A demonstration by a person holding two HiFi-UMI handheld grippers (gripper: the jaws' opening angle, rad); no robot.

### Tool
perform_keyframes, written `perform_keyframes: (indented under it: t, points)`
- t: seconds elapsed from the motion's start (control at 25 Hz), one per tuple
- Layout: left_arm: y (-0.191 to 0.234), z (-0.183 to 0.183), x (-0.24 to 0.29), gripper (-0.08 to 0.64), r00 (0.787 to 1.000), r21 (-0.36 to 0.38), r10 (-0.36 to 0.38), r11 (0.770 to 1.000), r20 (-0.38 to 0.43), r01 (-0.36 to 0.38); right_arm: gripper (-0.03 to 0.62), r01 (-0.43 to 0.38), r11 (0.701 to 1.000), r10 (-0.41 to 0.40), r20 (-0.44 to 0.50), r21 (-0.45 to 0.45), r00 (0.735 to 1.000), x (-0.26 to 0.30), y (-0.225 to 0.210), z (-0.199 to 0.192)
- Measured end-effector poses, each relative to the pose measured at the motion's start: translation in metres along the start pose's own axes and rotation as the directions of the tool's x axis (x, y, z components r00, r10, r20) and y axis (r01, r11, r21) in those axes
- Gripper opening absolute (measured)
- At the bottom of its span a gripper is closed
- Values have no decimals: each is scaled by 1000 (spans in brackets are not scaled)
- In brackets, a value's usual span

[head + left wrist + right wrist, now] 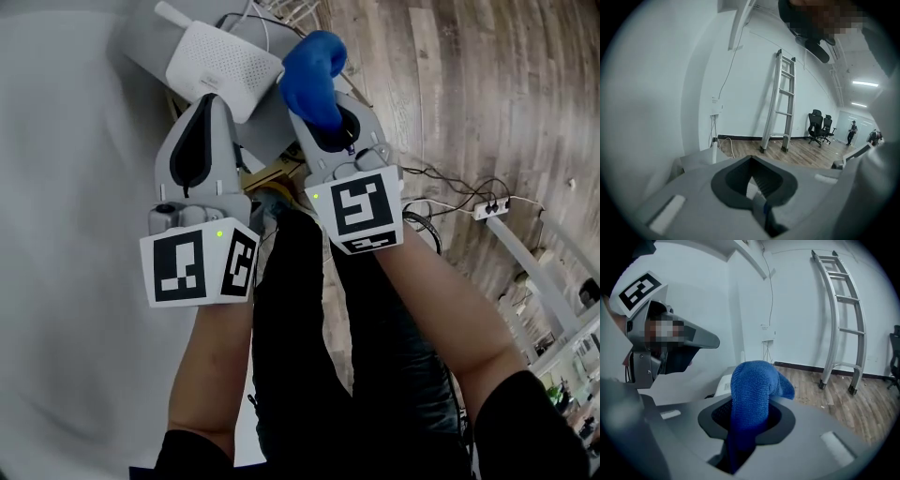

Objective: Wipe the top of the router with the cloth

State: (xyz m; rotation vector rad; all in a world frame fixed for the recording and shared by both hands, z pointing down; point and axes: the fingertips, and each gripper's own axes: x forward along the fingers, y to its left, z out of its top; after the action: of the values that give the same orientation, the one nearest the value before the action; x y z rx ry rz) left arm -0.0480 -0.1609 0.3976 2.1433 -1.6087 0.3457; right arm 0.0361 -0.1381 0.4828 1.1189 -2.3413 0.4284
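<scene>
Head view: The white router (223, 59) lies on a grey stand (145, 47) against the wall, one antenna (172, 16) angled up and to the left, with cables (246, 17) behind it. The left gripper (213, 105) points at the router's near edge. Whether its tip touches the casing cannot be determined here. The right gripper (328, 129) holds a blue cloth (314, 70), which bunches out past its tip just beside the router's right edge, not over the top. Both marker cubes face the camera. The person's legs in black trousers (309, 309) stand between the forearms on a wood floor (450, 84). A white power strip (489, 208) lies on the floor to the right, well apart from the stand.

Left gripper view: The jaws are pressed together with nothing between them. Beyond them a corner of the grey stand and the antenna show. An aluminium ladder (780, 101) leans on the white wall. Two black office chairs (820, 125) and a distant person (851, 132) stand farther off.

Right gripper view: The jaws are clamped on the blue cloth, which rises between them and folds over to the right. A strip of the white router shows low behind the cloth, to its left. The left gripper appears at upper left, and the ladder at right.
</scene>
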Motion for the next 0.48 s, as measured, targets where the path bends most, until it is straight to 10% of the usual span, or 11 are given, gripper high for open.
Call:
perform_keyframes:
  t: [0.48]
  points:
    - [40,31,-56,0,997,-29,18,999,73,-16,109,-116,993,117,66,-14,991,-2,96,58]
